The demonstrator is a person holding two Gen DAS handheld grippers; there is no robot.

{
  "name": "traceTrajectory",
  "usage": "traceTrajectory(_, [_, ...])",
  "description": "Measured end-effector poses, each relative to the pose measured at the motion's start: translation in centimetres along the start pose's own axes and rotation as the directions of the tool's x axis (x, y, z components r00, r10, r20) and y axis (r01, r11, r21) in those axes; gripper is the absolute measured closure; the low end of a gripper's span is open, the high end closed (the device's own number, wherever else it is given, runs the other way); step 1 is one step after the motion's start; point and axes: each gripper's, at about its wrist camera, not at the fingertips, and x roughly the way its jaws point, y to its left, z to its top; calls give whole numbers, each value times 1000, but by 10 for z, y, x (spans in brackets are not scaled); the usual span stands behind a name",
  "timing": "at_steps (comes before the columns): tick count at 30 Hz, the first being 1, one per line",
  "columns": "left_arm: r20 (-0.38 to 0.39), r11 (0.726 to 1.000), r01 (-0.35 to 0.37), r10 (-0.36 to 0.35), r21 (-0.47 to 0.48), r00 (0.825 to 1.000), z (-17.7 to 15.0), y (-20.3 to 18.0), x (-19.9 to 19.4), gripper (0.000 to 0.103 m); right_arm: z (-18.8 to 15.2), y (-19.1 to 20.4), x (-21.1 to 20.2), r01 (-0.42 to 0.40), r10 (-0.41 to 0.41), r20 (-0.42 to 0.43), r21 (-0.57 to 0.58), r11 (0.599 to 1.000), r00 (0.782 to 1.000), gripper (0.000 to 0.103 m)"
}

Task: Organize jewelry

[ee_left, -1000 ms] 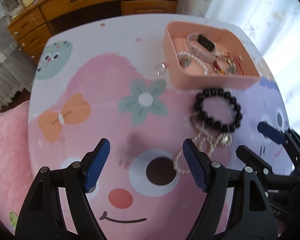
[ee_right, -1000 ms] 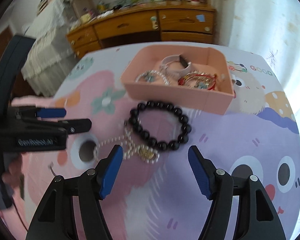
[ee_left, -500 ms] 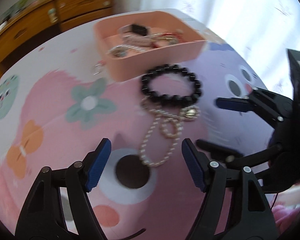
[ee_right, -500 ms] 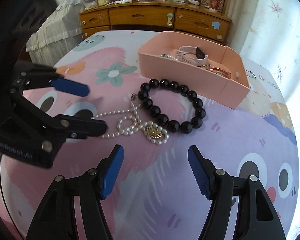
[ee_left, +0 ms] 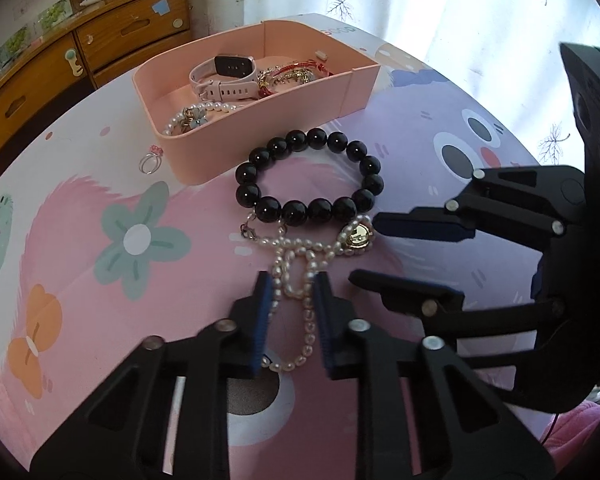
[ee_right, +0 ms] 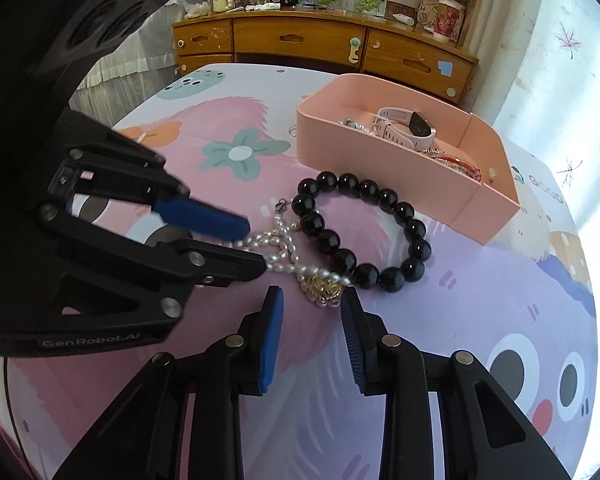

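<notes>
The pearl necklace (ee_left: 296,276) lies looped on the worktop (ee_left: 100,208), touching the black bead bracelet (ee_left: 310,178) just in front of the pink tray (ee_left: 260,136). The left tongs (ee_left: 290,292) have just been closing and now straddle the pearl loop, pads almost together around the strands; whether they already pinch cannot be told. The right tongs (ee_right: 312,304) have also just been closing and stand narrowly apart around the gold pendant (ee_right: 322,286), not yet pressing it. A good lift would pinch both ends firmly and raise them together, clear of the bracelet, so that the strand neither snags nor drags it. Compared with a second ago, both tongs are lower, nearer the necklace and much narrower.
</notes>
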Motion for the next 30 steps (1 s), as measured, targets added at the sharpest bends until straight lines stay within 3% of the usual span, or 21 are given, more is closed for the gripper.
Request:
traceTrajectory(11, [35, 990, 26, -21, -142, 999, -2, 29, -13, 96, 11, 4, 8, 21, -21, -2, -4, 1000, 1000, 90])
traceTrajectory(18, [48, 982, 25, -17, -185, 999, 0, 36, -23, 96, 9, 12, 6, 37, -37, -3, -39, 999, 999, 91])
traceTrajectory(30, [103, 965, 32, -5, -261, 995, 3, 43, -49, 96, 18, 1, -33, -26, 21, 70, 65, 998, 997, 91])
